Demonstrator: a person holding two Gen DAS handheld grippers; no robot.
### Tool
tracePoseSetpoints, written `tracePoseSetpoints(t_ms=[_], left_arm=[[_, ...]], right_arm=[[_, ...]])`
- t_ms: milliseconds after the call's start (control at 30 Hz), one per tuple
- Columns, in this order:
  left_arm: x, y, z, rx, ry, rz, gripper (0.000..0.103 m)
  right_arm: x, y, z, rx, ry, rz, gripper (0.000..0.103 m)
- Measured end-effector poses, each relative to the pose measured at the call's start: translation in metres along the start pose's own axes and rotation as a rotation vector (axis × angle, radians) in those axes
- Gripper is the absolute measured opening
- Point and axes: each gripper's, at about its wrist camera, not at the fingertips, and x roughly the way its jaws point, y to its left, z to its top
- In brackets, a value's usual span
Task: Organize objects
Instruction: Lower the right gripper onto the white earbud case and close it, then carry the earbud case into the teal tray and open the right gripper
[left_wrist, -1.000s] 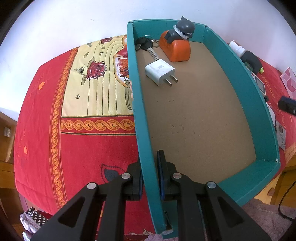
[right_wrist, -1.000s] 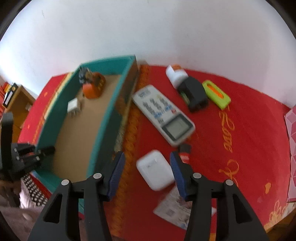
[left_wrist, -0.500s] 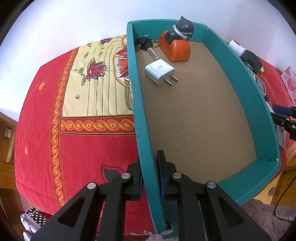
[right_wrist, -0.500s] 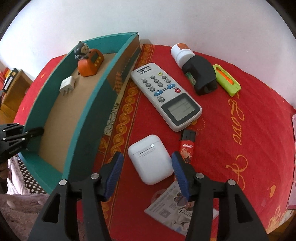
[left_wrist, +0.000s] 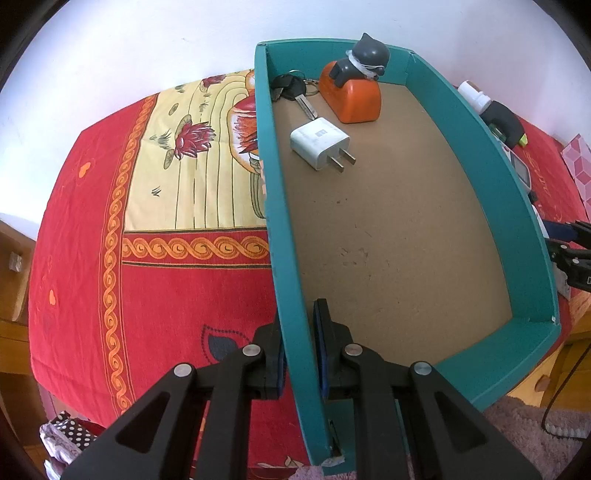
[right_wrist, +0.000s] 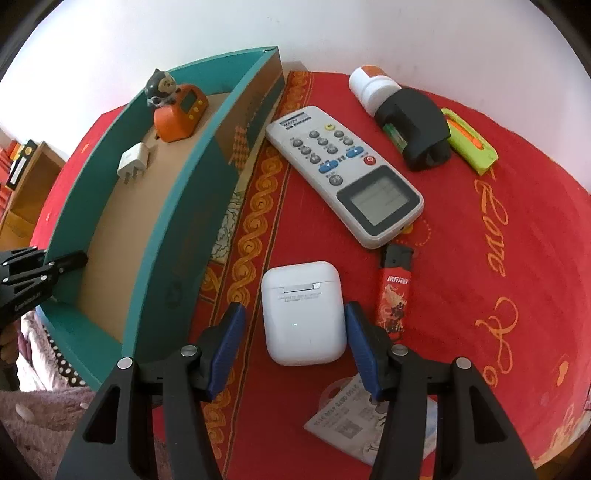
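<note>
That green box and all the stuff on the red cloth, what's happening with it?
Someone is tidying small things into the green box, using a gripper in each hand. The left gripper is clamped on the box's side wall, holding it steady. Already inside are a white charger, some keys and an orange cat clock. The right gripper sits low around the white earbud case, jaws open on either side, not squeezing yet. The remote and red lighter wait on the cloth.

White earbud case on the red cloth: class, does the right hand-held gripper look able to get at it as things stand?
Probably yes. The right hand-held gripper stands open with the earbud case between its fingers, nothing on top; the lighter lies just outside one finger.
</note>
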Motion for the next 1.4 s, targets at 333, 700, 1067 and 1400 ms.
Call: tracePoseSetpoints(t_ms=[333, 700, 1067, 1400], left_arm=[[-0.001, 0.002, 0.000, 0.001, -0.001, -0.001, 0.011], [0.002, 0.003, 0.002, 0.001, -0.003, -0.001, 0.011], [0.002, 0.001, 0.001, -0.001, -0.005, 0.003, 0.011], [0.000, 0.000, 0.000, -0.005, -0.004, 0.001, 0.011]], right_arm=[[-0.003, 0.000, -0.003, 0.005, -0.007, -0.047, 0.046], [-0.017, -0.005, -0.009, 0.056, -0.019, -0.027, 0.045], [-0.049, 0.008, 0.007, 0.023, -0.089, -0.016, 0.045], [-0.065, 0.064, 0.041, -0.136, -0.101, 0.096, 0.045]])
